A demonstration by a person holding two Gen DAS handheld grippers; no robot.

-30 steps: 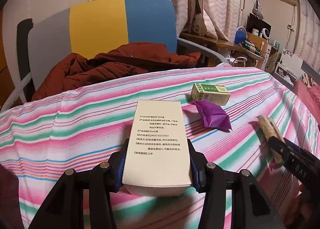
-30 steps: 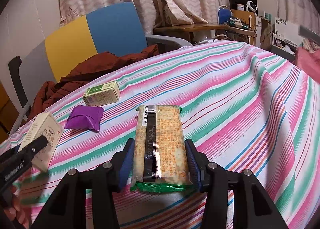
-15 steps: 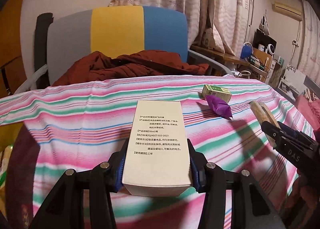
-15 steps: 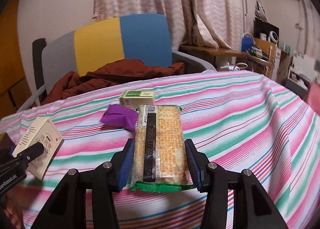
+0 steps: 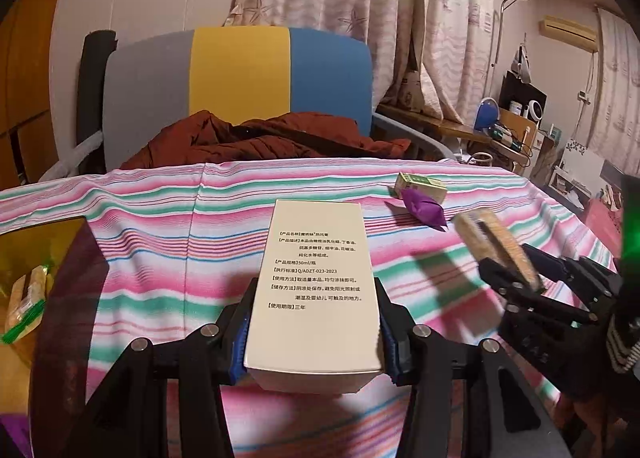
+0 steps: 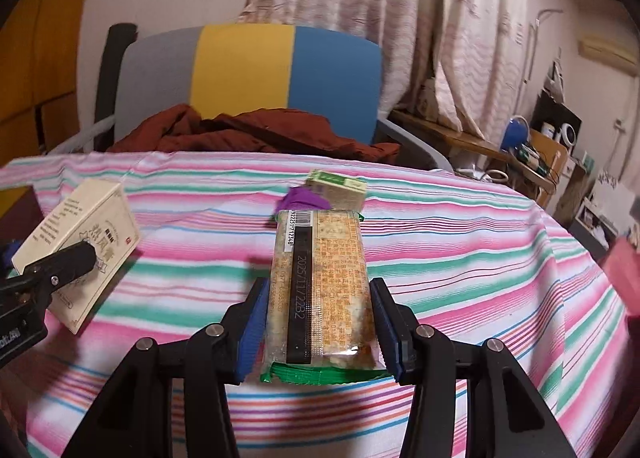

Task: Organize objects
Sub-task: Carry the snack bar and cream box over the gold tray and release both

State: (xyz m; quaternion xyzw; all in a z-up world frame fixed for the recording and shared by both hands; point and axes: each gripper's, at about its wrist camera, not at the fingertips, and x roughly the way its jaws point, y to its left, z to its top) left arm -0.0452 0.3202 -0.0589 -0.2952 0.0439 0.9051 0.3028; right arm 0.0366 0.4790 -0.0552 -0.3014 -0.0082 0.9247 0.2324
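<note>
My left gripper (image 5: 314, 322) is shut on a cream box (image 5: 316, 282) with printed text, held above the striped tablecloth (image 5: 160, 250); it also shows in the right wrist view (image 6: 76, 250). My right gripper (image 6: 318, 314) is shut on a cracker packet (image 6: 322, 282) with a green end; the packet also shows in the left wrist view (image 5: 496, 246). A small green box (image 6: 338, 188) and a purple pouch (image 6: 304, 198) lie on the cloth further back; they appear at the right in the left wrist view, green box (image 5: 420, 186), pouch (image 5: 424, 208).
A grey, yellow and blue chair (image 5: 240, 74) with a rust-red jacket (image 5: 256, 138) stands behind the table. An amber bin (image 5: 36, 258) with a snack packet (image 5: 24, 306) sits beyond the table's left edge. A cluttered desk (image 5: 500, 134) is at the right.
Both grippers have drawn back and swung left with their objects held; the green box and purple pouch now look farther away, and the amber bin has come into view at left.
</note>
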